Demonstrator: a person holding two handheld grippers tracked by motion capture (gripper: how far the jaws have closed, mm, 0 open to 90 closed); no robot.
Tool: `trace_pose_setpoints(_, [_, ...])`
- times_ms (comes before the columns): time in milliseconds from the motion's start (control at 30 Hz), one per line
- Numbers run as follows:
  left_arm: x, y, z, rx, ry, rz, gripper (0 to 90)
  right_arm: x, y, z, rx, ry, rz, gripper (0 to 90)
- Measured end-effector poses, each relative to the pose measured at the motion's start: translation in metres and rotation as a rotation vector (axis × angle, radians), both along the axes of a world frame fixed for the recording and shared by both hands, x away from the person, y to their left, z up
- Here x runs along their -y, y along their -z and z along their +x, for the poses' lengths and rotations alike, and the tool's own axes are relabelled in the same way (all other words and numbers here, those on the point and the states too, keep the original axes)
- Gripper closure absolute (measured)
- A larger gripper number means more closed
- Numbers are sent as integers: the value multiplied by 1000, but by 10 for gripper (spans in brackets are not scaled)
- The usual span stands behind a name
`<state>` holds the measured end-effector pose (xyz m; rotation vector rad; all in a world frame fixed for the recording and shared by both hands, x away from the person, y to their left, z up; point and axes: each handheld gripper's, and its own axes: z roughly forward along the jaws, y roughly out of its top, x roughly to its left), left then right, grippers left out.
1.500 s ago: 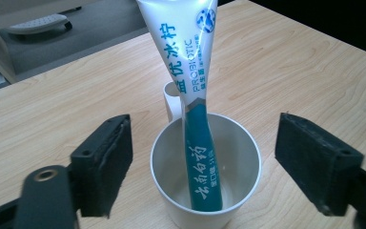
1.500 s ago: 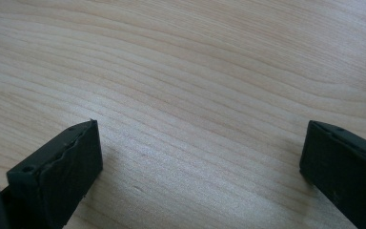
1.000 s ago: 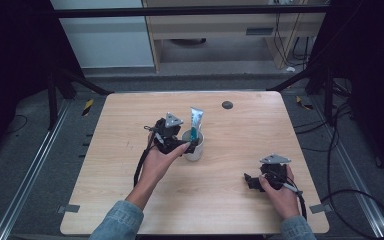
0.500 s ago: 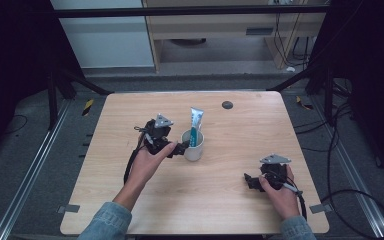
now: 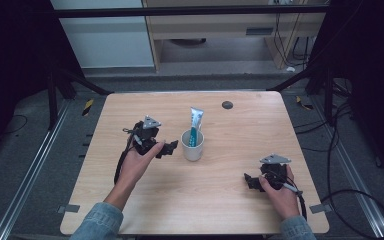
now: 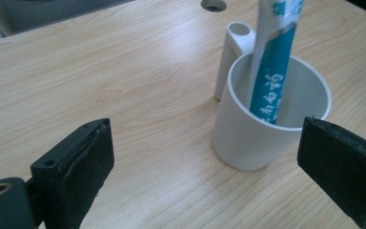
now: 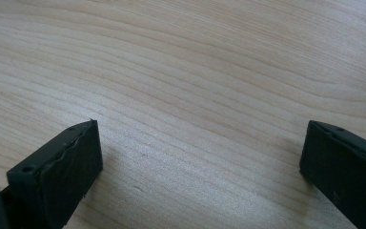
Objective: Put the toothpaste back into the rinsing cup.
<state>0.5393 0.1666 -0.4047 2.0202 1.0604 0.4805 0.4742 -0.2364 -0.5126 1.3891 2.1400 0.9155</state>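
Observation:
A white cup (image 5: 193,145) (image 6: 271,119) stands upright in the middle of the wooden table (image 5: 130,110). A blue and white toothpaste tube (image 5: 196,122) (image 6: 272,62) stands in it, leaning on the rim. My left gripper (image 5: 169,148) (image 6: 219,157) is open, just left of the cup and apart from it, with nothing between its jaws. Near the table's front right, my right gripper (image 5: 249,181) (image 7: 200,162) rests low over bare wood, open and empty.
A dark round hole (image 5: 227,105) (image 6: 213,4) lies in the table's far side behind the cup. Cables (image 5: 121,165) trail from both grippers. Metal frame bars and a cabinet (image 5: 220,30) stand beyond the far edge.
My left gripper has let go of the cup area and drawn back to the left, away from the cup. The cup with the tube stays put. The right gripper has not moved.

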Motion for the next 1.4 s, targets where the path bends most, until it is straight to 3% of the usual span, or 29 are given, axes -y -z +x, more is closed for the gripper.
trace_pose_setpoints(333, [-21, 21, 3, -51, -35, 27, 46, 0, 0, 0, 1, -3, -3, 7])
trace_pose_setpoints(600, [-31, 39, 0, -102, -22, 116, 46, 0, 0, 0, 1, -2, -3, 7])
trace_pose_setpoints(867, [-50, 56, -3, -138, -54, 138, 47, 0, 0, 0, 1, 1, -2, 7])
trace_pose_setpoints(1400, [-82, 74, -3, -156, -109, 164, 47, 0, 0, 0, -1, 0, -1, 7])
